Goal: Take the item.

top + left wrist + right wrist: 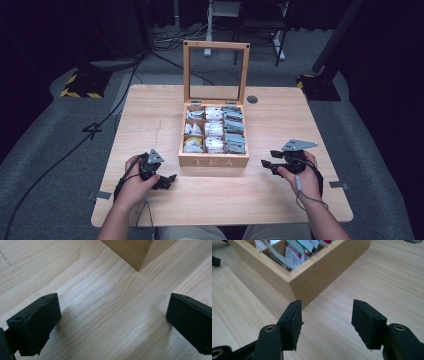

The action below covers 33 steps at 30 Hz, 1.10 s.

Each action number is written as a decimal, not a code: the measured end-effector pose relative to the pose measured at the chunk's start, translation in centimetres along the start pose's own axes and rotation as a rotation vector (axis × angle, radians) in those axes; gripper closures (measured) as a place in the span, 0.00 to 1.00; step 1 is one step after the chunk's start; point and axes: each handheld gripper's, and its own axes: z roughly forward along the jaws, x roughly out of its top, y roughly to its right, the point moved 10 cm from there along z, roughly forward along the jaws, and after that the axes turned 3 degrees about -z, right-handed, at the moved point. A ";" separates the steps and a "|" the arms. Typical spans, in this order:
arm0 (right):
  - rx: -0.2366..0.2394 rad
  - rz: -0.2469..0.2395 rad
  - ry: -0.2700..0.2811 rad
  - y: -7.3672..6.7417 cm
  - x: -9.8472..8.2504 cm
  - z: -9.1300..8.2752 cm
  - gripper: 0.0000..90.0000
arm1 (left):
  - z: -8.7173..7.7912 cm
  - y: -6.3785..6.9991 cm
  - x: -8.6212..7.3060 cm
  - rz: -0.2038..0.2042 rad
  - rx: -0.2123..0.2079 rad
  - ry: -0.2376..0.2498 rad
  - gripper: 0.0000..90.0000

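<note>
We are working at the tabletop (150, 120), where the tea box (214, 160) is standing mid-table, lid upright for access. Flanking it, our left hand-held gripper (172, 177) is gaping empty; our right hand-held gripper (264, 163) is half-open, empty.

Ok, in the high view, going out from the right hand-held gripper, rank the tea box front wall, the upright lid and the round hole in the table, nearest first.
From the right hand-held gripper:
1. Tea box front wall, just to its left.
2. Round hole, farther back on the table.
3. Upright lid, standing at the box's far edge.

Recording lab — tripod bases (82, 82), cables (172, 42)
</note>
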 end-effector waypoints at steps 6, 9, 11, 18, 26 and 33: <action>0.010 -0.022 0.021 -0.2 2.6 -0.2 0.49 | 0.0 -0.2 0.1 0.007 0.002 0.002 0.00; 0.021 -0.035 0.030 -0.5 3.7 -0.2 0.49 | 0.1 -0.2 0.1 0.012 -0.005 0.001 0.00; 0.025 -0.045 0.031 -0.7 4.4 -0.1 0.50 | 0.1 -0.2 0.1 0.011 -0.006 0.002 0.00; 0.045 -0.073 0.024 -1.4 6.3 0.5 0.50 | 0.2 -0.2 0.2 0.011 -0.008 0.005 0.00; 0.080 -0.093 0.017 -2.1 8.2 1.7 0.51 | 0.1 -0.2 0.1 -0.006 0.017 0.005 0.01; 0.127 -0.090 0.021 -3.2 9.6 3.2 0.51 | 0.2 0.0 0.2 -0.049 0.042 0.009 0.00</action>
